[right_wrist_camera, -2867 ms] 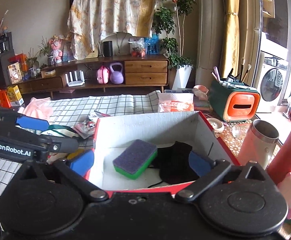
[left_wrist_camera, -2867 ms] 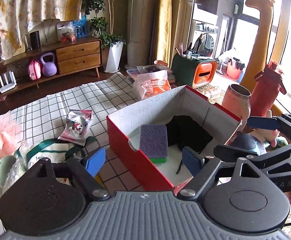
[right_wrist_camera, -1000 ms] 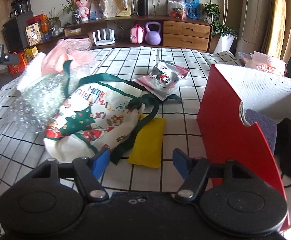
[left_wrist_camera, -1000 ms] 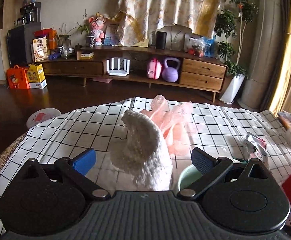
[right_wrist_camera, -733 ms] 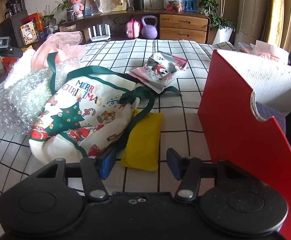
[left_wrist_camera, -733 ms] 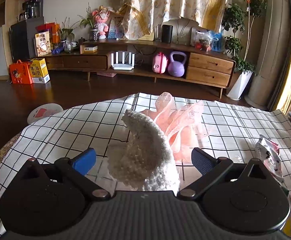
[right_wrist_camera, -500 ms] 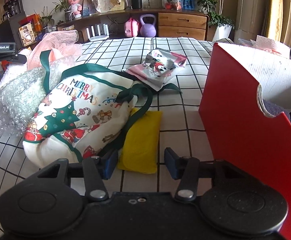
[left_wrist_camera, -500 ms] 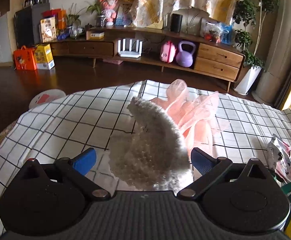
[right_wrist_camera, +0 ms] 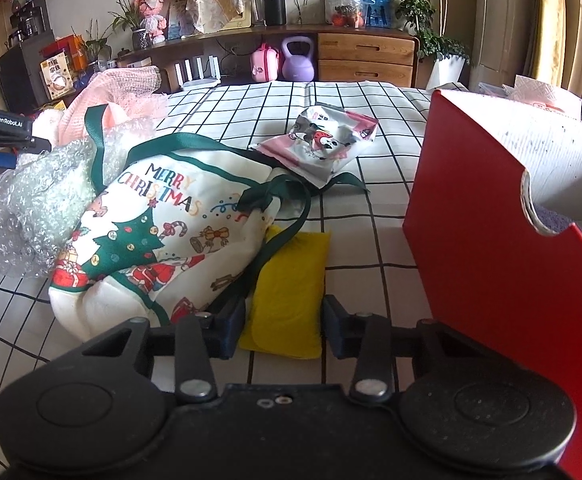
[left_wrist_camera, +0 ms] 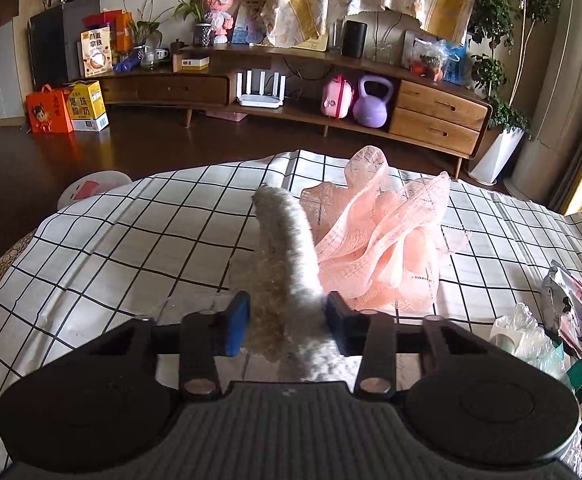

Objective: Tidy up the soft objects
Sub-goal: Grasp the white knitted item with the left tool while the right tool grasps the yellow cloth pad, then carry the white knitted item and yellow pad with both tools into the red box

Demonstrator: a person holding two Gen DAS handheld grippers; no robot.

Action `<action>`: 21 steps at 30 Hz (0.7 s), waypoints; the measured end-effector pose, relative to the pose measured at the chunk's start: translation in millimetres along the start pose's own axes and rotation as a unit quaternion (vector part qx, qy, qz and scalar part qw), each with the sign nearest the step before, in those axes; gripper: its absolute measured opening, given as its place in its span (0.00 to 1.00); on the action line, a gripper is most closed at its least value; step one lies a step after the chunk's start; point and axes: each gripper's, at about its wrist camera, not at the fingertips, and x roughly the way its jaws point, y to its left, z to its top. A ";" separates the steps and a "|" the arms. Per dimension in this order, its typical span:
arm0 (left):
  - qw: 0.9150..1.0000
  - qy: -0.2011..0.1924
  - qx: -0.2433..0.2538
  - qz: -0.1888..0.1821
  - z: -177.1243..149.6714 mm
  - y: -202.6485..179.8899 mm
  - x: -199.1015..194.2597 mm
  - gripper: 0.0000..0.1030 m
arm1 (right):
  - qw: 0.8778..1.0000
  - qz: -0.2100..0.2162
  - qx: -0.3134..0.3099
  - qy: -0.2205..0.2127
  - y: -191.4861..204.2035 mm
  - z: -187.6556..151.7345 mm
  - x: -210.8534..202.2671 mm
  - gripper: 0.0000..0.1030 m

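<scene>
Right wrist view: "MERRY CHRISTMAS" is read on the bag (right_wrist_camera: 159, 236); right gripper (right_wrist_camera: 281, 326) is closed on the yellow pouch (right_wrist_camera: 291, 292).
Left gripper (left_wrist_camera: 287, 322), seen from its own wrist, is clamped on the white fluffy cloth (left_wrist_camera: 287, 264).

Readable text, right wrist view: "MERRY CHRISTMAS" in multicoloured capitals on the white cloth drawstring bag with green ribbon (right_wrist_camera: 163, 236), printed above a Christmas tree graphic. "GenRobot.AI" in white letters on the black body of the left gripper (right_wrist_camera: 1, 128), at the frame's left edge.

Left wrist view: large Chinese characters on the yellow-and-blue carton (left_wrist_camera: 88, 105) on the floor and on the upright box with a cup picture (left_wrist_camera: 96, 51) on the wooden sideboard; too small to transcribe reliably. The orange gift box (left_wrist_camera: 48, 114) carries a cartoon face; its characters are illegible.
</scene>
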 end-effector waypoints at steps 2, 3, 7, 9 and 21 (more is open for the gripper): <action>1.000 0.000 -0.002 -0.001 -0.2 3.2 -2.5 0.32 | 1.000 0.003 0.004 0.001 -1.0 -0.6 -1.9 0.39; 1.000 -0.001 -0.004 -0.001 0.0 4.6 -4.2 0.29 | 1.000 0.003 0.004 0.002 -1.6 -1.1 -2.9 0.39; 1.000 0.000 -0.011 -0.009 0.2 12.2 -11.9 0.18 | 1.000 0.004 0.014 0.010 -4.0 -5.4 -10.3 0.39; 1.000 -0.003 -0.011 -0.011 -0.3 15.3 -17.0 0.16 | 0.999 0.013 0.029 0.016 -7.2 -9.7 -16.0 0.38; 0.999 -0.033 0.009 -0.016 -3.6 22.9 -66.1 0.09 | 0.997 0.035 0.076 0.005 -16.5 -29.6 -71.9 0.37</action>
